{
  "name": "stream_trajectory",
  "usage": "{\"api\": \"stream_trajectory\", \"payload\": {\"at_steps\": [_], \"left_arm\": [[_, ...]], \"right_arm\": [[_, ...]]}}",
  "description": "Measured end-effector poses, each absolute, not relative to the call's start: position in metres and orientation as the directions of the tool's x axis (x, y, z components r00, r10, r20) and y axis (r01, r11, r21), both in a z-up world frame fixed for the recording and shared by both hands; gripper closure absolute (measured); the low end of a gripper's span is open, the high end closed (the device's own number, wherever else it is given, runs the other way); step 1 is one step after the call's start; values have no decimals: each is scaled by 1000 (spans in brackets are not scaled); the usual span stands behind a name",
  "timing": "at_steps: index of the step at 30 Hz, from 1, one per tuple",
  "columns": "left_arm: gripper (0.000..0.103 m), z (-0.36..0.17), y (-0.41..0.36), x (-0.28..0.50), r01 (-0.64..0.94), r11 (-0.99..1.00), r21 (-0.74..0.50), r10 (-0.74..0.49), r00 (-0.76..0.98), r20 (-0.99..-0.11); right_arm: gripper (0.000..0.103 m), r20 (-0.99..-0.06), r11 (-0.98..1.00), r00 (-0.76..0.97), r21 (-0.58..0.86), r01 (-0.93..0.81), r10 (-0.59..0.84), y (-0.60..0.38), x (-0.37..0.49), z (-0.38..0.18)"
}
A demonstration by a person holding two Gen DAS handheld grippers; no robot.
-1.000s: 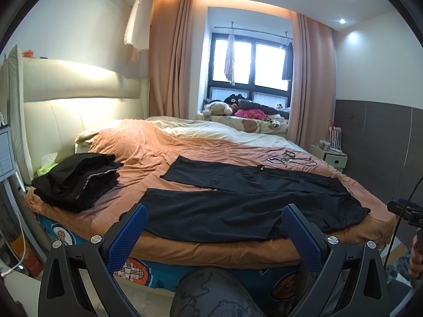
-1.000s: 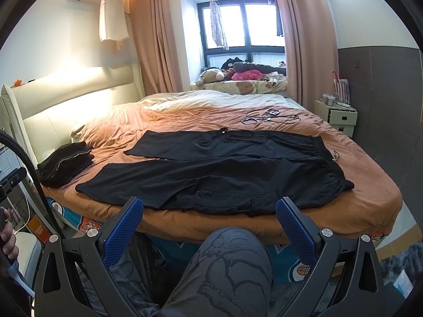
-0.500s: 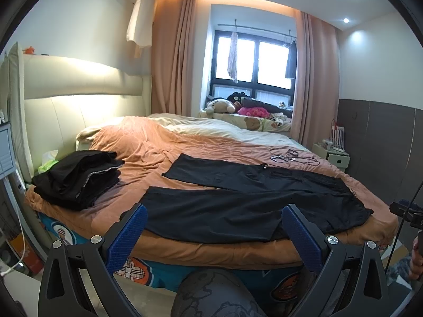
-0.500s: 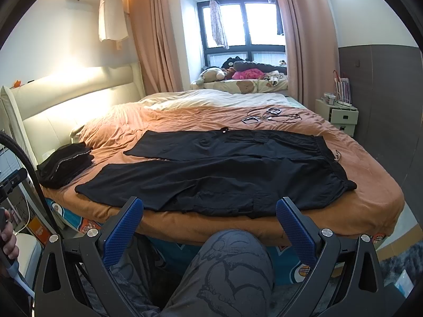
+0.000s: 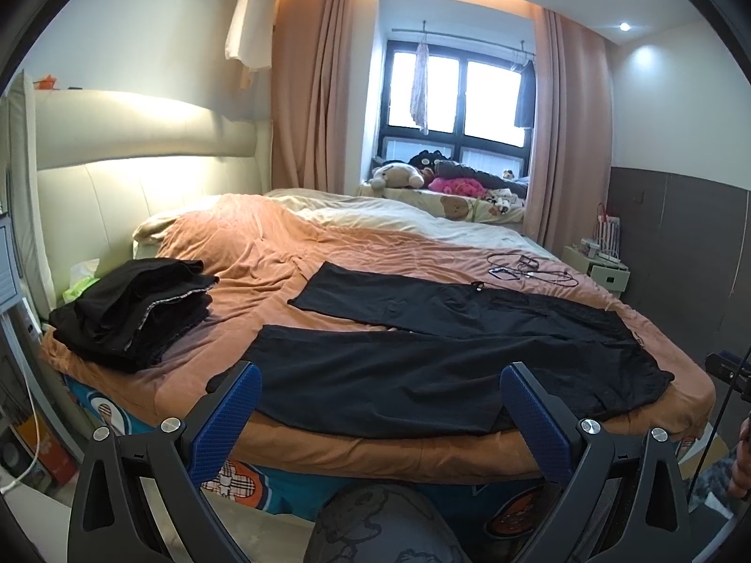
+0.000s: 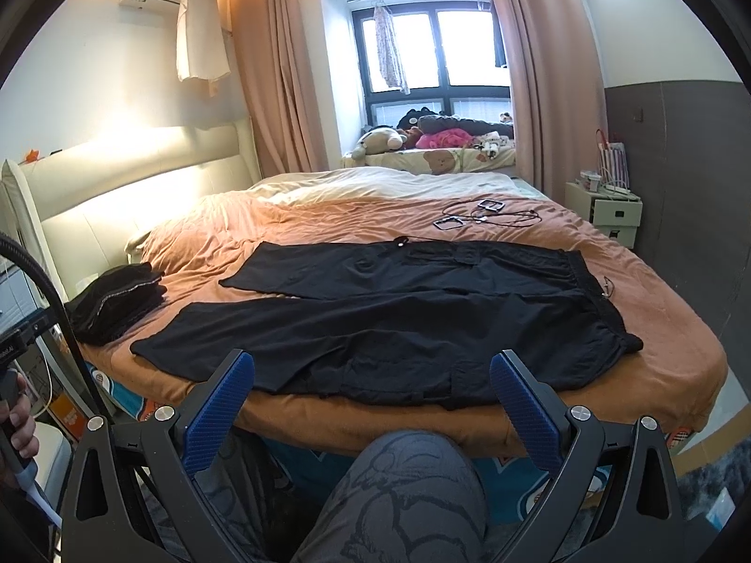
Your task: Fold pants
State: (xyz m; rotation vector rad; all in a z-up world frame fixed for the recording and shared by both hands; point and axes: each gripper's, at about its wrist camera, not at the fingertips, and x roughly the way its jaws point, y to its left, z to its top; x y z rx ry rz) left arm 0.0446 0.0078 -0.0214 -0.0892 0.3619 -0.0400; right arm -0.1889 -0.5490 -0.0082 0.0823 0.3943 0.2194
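Observation:
A pair of black pants (image 5: 422,356) lies spread flat on the orange bedspread (image 5: 263,253), legs apart pointing left, waistband at the right. It also shows in the right wrist view (image 6: 399,314). My left gripper (image 5: 380,415) is open and empty, held in front of the bed's near edge, short of the near leg. My right gripper (image 6: 373,399) is open and empty, also short of the near edge, in front of the pants' middle.
A stack of folded black clothes (image 5: 136,309) sits at the bed's left corner. Cables and small devices (image 6: 483,216) lie on the far side. A white nightstand (image 6: 605,206) stands at the right. My knee (image 6: 403,492) is below the grippers.
Both views have shifted slightly; the left gripper has tilted up a little. The pants have not moved.

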Motion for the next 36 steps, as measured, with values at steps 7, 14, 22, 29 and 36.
{"api": "stream_trajectory", "payload": {"at_steps": [7,14,22,29,36], "left_arm": [[0,-24,10,65,10,995,-100,-47,926,-373],[0,-35,20,87,-46,993,-107,-3,909,-418],[0,-59,38,112,-92,985,-149,10,877,-480],[0,-86,58,134,-140,974,-176,25,844,-536],[2,-114,86,154,-195,952,-237,17,804,-594]], "right_arm": [[2,-377,977,902,108,-181,209,-548,-175,-10],[2,-379,974,898,124,-190,223,-551,-159,-15],[2,-418,981,889,134,-142,186,-561,-138,-22],[2,-480,988,867,128,-83,134,-560,-119,-27],[2,-544,981,832,193,-2,108,-578,-94,-33]]}}
